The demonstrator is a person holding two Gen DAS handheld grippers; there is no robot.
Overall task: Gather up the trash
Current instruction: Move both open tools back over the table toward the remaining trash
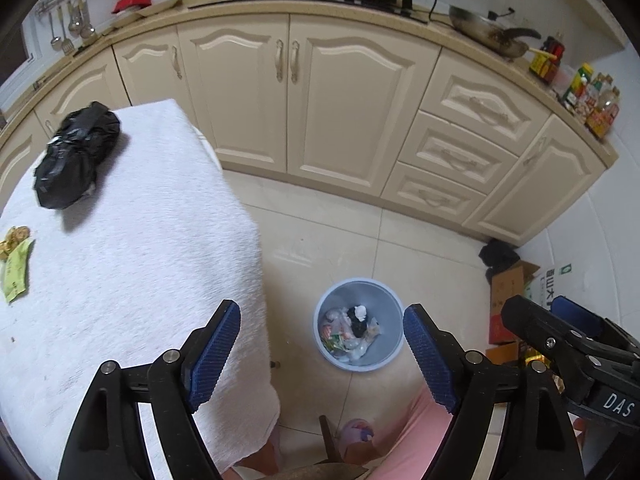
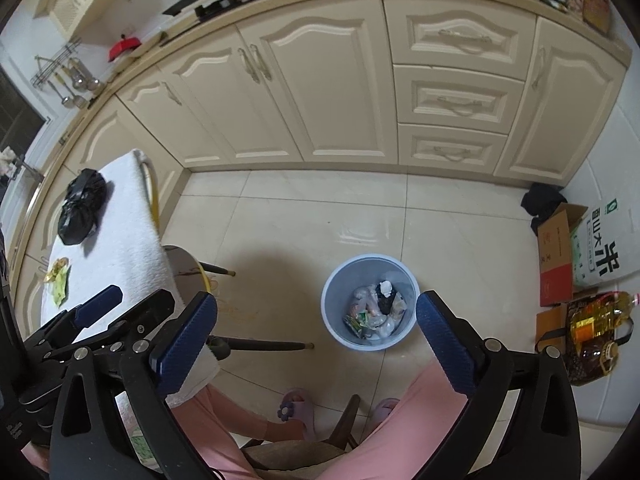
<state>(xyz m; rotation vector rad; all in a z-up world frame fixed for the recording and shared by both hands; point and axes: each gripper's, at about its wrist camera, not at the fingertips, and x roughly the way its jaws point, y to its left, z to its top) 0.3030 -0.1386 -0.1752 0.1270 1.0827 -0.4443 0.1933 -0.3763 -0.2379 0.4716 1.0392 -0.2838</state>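
Observation:
A light blue trash bin [image 1: 385, 297] [image 2: 332, 284] stands on the tile floor, with several wrappers and bags inside. A crumpled black plastic bag [image 1: 76, 156] [image 2: 81, 208] lies at the far end of the white-towelled table [image 1: 140, 260] [image 2: 120, 236]. A yellow-green wrapper [image 1: 15, 264] [image 2: 59, 280] lies at the table's left side. My left gripper [image 1: 322, 348] is open and empty, held high between table edge and bin. My right gripper [image 2: 316, 336] is open and empty above the floor, just in front of the bin; it also shows at the right in the left wrist view [image 1: 560, 320].
Cream kitchen cabinets [image 1: 320, 100] run along the back. A cardboard box [image 2: 556, 248], a rice sack [image 2: 600, 248] and an oil bottle [image 2: 596, 320] stand at the right wall. The person's pink-trousered legs and slippers [image 2: 296, 404] are below, with chair legs [image 2: 260, 346] near the table.

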